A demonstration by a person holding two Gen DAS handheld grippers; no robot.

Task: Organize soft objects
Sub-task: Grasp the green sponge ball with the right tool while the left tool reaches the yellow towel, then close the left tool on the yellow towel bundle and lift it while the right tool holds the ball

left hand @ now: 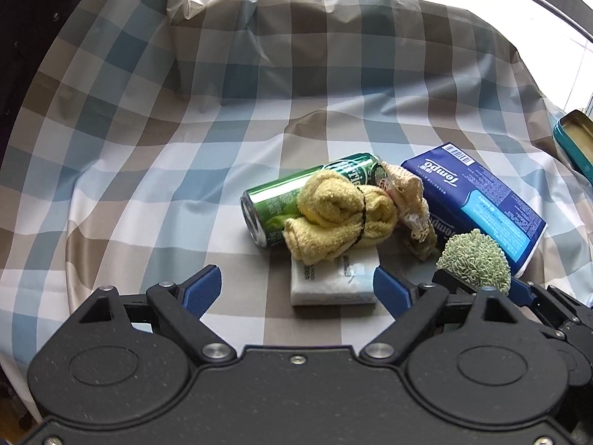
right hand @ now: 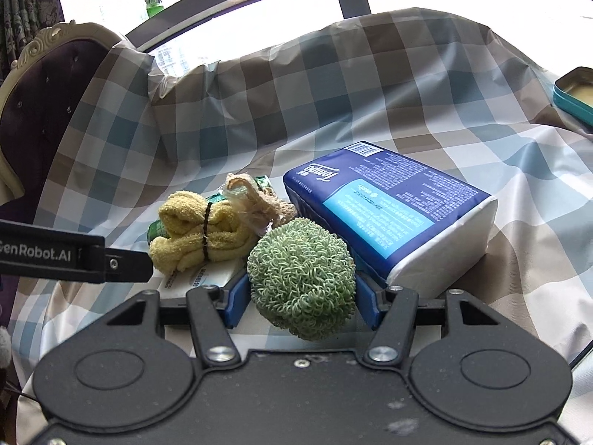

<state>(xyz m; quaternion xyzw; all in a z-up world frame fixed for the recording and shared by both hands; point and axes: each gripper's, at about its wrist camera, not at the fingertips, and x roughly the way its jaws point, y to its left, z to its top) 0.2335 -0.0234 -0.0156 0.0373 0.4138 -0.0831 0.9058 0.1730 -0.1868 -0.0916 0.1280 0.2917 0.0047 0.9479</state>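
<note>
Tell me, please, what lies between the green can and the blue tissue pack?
In both views, a beige net bundle lies between the green can and the blue tissue pack.

Checked cloth (left hand: pixel 148 141) open at left; tissue pack (left hand: pixel 478 200) blocks right.

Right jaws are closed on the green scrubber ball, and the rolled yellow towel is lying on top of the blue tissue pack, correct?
Not quite. The right gripper does hold the green scrubber ball, but the rolled yellow towel lies on the green can and the small white tissue packet, not the blue tissue pack. The left wrist view shows it.
</note>
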